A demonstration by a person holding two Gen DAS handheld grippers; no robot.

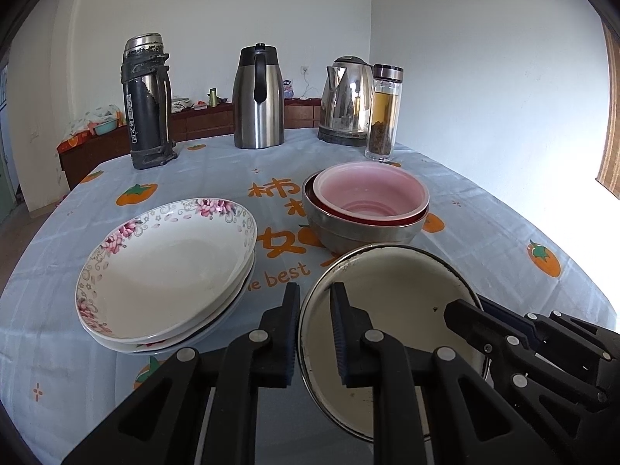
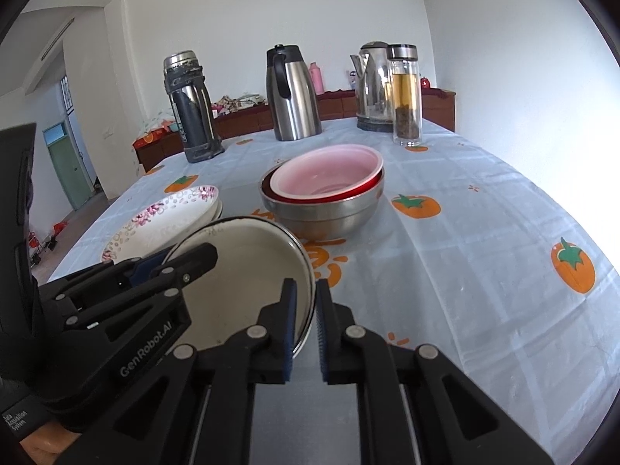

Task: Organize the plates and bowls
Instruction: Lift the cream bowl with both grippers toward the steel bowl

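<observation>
A cream enamel bowl (image 1: 391,306) with a metal rim is held between both grippers above the table. My left gripper (image 1: 314,302) is shut on its left rim. My right gripper (image 2: 306,298) is shut on its right rim (image 2: 308,271); it also shows at the right of the left wrist view (image 1: 484,321). A stack of floral white plates (image 1: 166,267) lies at the left. A pink bowl (image 1: 368,190) sits nested over a red one inside a steel bowl (image 1: 348,232) behind the held bowl.
At the back of the table stand a dark thermos (image 1: 147,100), a steel carafe (image 1: 257,99), an electric kettle (image 1: 345,100) and a glass tea bottle (image 1: 383,112). The tablecloth (image 1: 503,240) has orange fruit prints. A dresser runs along the far wall.
</observation>
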